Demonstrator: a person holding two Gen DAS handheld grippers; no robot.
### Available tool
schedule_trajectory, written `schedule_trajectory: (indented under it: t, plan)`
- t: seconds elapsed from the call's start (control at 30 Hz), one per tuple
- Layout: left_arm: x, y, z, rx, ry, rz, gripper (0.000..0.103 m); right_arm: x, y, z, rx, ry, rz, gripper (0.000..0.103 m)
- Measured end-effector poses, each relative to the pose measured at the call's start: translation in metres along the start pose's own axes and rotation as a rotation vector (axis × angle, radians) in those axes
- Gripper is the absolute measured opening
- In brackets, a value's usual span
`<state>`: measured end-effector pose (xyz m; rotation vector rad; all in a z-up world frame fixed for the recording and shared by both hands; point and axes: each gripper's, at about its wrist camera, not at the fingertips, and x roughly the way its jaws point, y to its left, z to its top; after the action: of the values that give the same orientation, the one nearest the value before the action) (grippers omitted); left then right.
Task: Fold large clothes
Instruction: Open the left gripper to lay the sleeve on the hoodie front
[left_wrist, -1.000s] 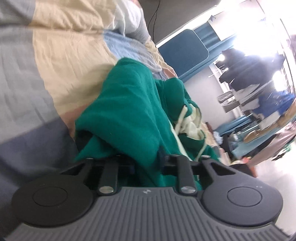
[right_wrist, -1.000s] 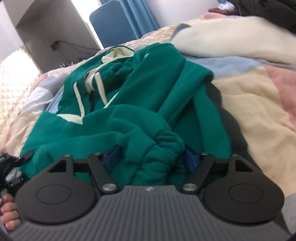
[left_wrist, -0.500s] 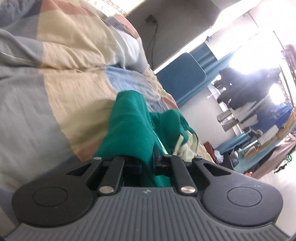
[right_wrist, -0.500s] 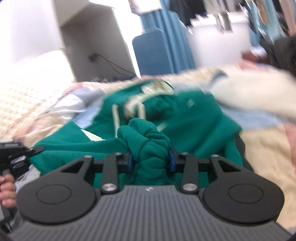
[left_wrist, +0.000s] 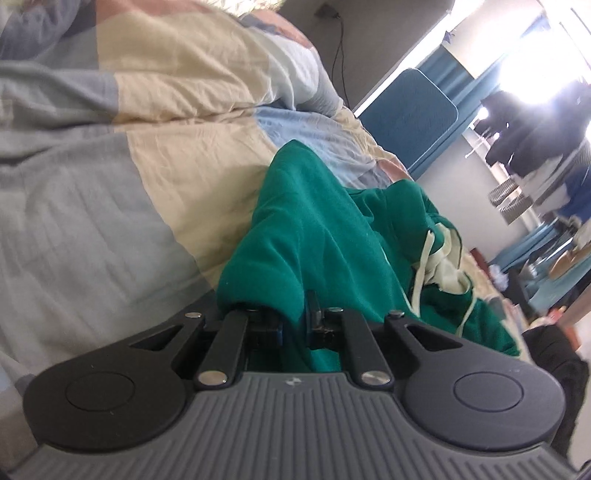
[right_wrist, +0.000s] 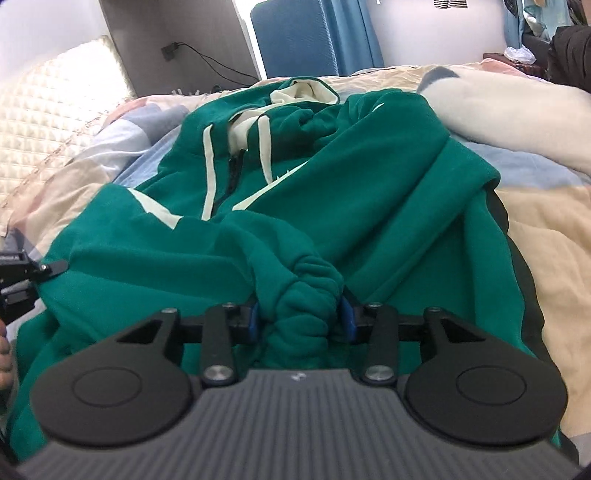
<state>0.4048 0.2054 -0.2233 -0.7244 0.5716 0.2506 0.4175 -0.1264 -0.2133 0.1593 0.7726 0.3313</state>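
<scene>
A green hoodie (right_wrist: 369, 184) with cream hood lining and drawstrings lies spread on the bed, hood toward the far side. My right gripper (right_wrist: 299, 317) holds a bunched green cuff of it. The fabric fills the gap between the blue pads, and the jaws are opening slightly. In the left wrist view the hoodie (left_wrist: 314, 221) stretches away to the right. My left gripper (left_wrist: 293, 317) is shut on a thin fold at its edge. The black body of the left gripper (right_wrist: 22, 273) shows at the left edge of the right wrist view.
The patchwork quilt (left_wrist: 129, 166) in cream, grey and blue covers the bed under the hoodie. A white fluffy blanket (right_wrist: 517, 110) lies at the right rear. A blue chair (right_wrist: 299, 37) stands beyond the bed. Fingers (right_wrist: 5, 354) show at the left edge.
The right jaws closed from wide onto the bunched cuff, and the view swung up and back down. The left jaws narrowed onto a thin fold as the left view tilted.
</scene>
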Motion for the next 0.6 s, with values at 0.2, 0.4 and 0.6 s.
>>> schedule_trajectory:
  t: [0.2,0.4,0.6]
  plan:
    - [-0.021,-0.011,-0.001,0.044,-0.027,0.033,0.037,-0.006,0.003,0.002,-0.018,-0.016,-0.025,0.054]
    - [-0.060,-0.025,-0.010,0.114,-0.077,0.037,0.057,-0.034,0.011,0.007,-0.074,-0.119,-0.088,0.064]
    - [-0.096,-0.046,-0.019,0.244,-0.198,0.006,0.061,-0.052,0.030,0.011,-0.126,-0.207,-0.048,0.064]
